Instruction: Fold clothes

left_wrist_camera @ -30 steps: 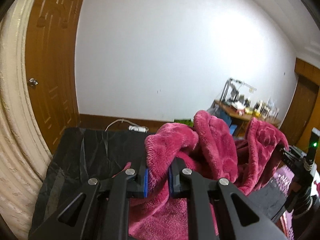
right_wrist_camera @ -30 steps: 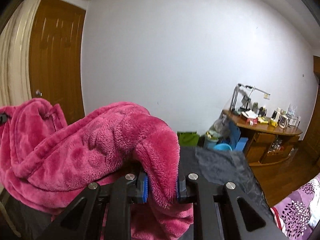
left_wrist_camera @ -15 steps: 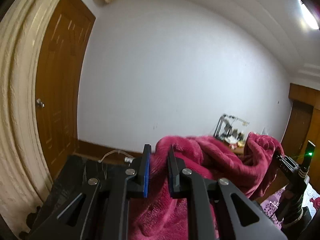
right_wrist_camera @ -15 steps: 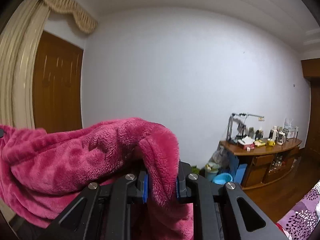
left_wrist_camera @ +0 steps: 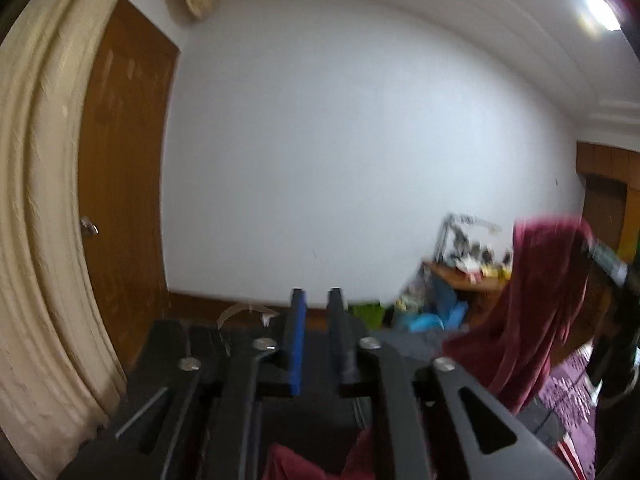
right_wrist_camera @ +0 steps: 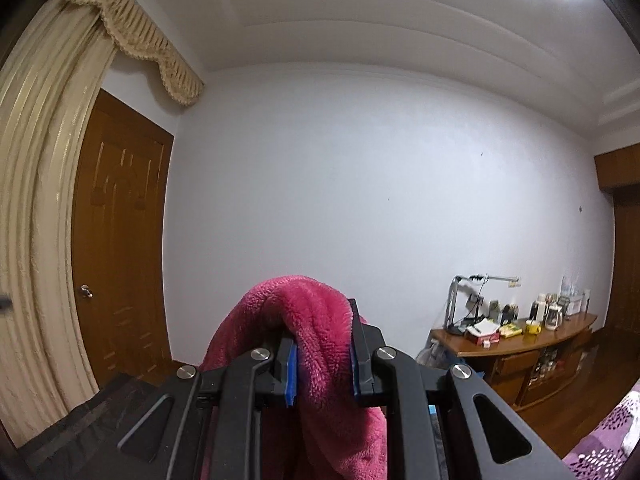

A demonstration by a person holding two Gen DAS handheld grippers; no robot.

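— Item one: right gripper [right_wrist_camera: 322, 364]. State?
— Clamping a fold of the pink fleece garment [right_wrist_camera: 308, 360], holding it up above the black-covered table [right_wrist_camera: 80, 420]; the rest is hanging below.
— Item two: left gripper [left_wrist_camera: 317, 340]?
— Jaws are opening, nothing between them. The garment is dangling well to its right.
— Risks?
— One pinch is carrying everything, so I'm guessing the plush could be slipping loose, or bunching on the table instead of spreading flat.

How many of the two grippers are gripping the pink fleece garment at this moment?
1. The right gripper is shut on the pink fleece garment, which drapes over its jaws. The left gripper holds nothing: its jaws are opening with an empty gap between them.
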